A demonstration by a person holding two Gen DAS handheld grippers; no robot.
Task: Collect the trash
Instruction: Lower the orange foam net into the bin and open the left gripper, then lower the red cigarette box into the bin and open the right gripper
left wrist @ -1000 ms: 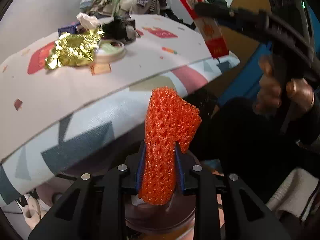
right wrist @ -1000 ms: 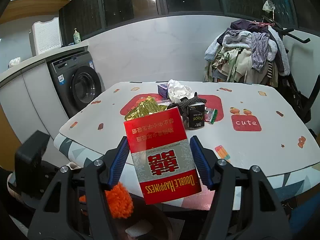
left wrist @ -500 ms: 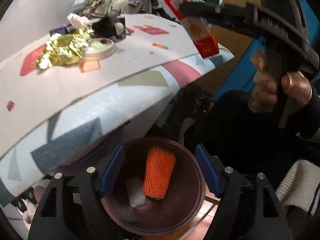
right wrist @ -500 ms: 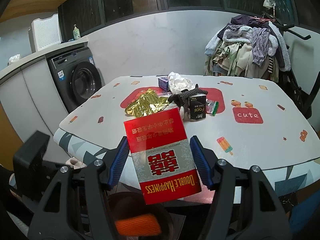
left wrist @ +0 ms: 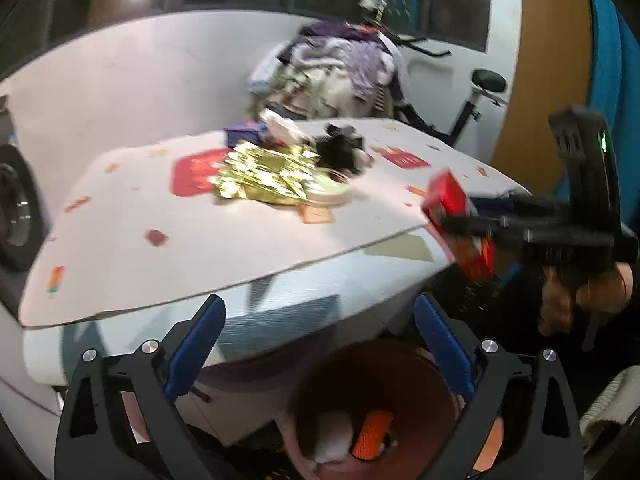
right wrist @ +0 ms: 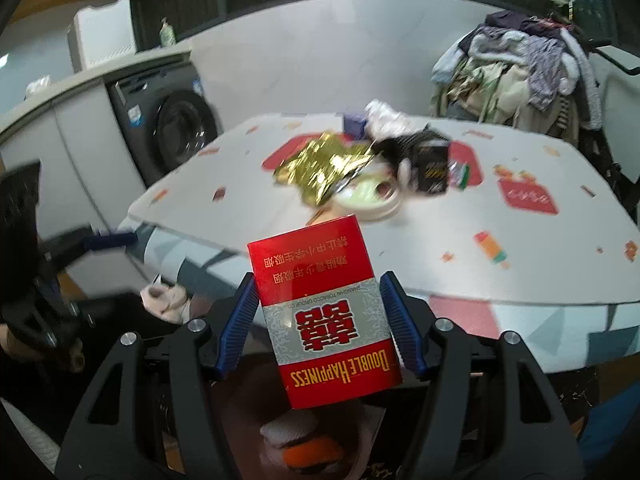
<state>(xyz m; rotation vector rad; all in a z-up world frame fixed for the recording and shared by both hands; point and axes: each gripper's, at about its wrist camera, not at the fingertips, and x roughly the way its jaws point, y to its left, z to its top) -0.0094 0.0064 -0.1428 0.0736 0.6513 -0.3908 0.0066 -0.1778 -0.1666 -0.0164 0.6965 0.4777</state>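
My left gripper is open and empty above a brown bin below the table's front edge. An orange foam net and white paper lie in the bin. My right gripper is shut on a red cigarette box held over the bin; the box also shows in the left wrist view. On the table lie a crumpled gold foil wrapper, a round lid, a black box and white tissue.
A washing machine stands left of the table. A pile of clothes on a rack stands behind it. An exercise bike is at the back right. A purple box sits at the table's far side.
My left gripper opened and dropped the orange foam net into the bin, then tilted up toward the table. My right gripper moved closer over the bin, still holding the red box.
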